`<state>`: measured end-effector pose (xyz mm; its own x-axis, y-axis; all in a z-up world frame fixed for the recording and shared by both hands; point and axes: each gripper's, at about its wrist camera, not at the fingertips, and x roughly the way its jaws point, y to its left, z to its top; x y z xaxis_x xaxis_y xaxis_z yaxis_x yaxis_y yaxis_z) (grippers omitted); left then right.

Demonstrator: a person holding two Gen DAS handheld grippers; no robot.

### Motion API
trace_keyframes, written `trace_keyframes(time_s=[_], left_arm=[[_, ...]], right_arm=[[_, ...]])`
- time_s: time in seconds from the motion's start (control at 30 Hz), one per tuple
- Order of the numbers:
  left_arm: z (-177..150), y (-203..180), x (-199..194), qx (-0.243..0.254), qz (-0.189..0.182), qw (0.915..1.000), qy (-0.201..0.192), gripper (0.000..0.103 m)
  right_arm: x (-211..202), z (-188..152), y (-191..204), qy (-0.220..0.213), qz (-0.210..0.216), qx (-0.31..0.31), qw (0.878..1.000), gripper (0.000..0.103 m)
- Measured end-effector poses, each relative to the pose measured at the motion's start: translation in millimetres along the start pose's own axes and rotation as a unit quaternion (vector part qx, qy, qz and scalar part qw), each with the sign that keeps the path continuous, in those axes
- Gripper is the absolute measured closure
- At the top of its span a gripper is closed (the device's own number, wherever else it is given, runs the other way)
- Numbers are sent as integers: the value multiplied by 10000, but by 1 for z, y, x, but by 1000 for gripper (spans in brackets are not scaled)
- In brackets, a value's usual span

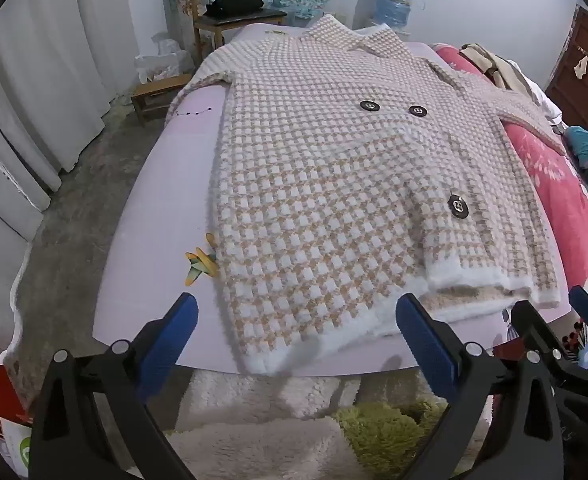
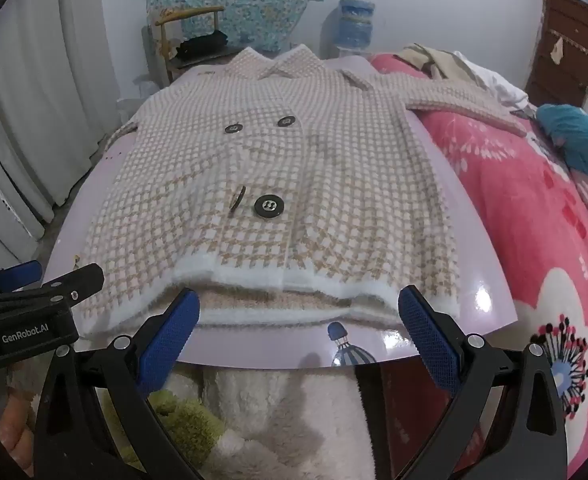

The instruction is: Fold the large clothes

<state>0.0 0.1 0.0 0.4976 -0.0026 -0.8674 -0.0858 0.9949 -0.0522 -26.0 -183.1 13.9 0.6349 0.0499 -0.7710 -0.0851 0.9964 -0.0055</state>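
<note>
A large beige-and-white checked fuzzy coat (image 1: 334, 184) with black buttons lies flat, front up, on a lilac board (image 1: 161, 184), collar at the far end and white hem nearest me. It also shows in the right wrist view (image 2: 277, 184). My left gripper (image 1: 298, 320) is open and empty, just short of the hem's left part. My right gripper (image 2: 298, 312) is open and empty, just short of the hem's right part, where the hem layers are stacked. One sleeve (image 2: 466, 108) stretches right onto the pink blanket. The right gripper is visible in the left wrist view (image 1: 550, 312).
A pink flowered blanket (image 2: 534, 240) lies right of the board with a teal cloth (image 2: 582, 140) and other clothes on it. A yellow-green clip (image 1: 199, 266) lies on the board by the coat's left edge. A wooden chair (image 1: 229, 12) and stool (image 1: 157, 92) stand beyond. A fluffy rug (image 1: 277, 420) lies below.
</note>
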Motion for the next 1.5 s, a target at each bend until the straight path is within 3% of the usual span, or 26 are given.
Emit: trace_keyframes(time_s=[1.5], left_arm=[[2,-2,-5,-14,-25,10000,-61,6]], right_arm=[[-1,0,2,52,158,47,9999,8]])
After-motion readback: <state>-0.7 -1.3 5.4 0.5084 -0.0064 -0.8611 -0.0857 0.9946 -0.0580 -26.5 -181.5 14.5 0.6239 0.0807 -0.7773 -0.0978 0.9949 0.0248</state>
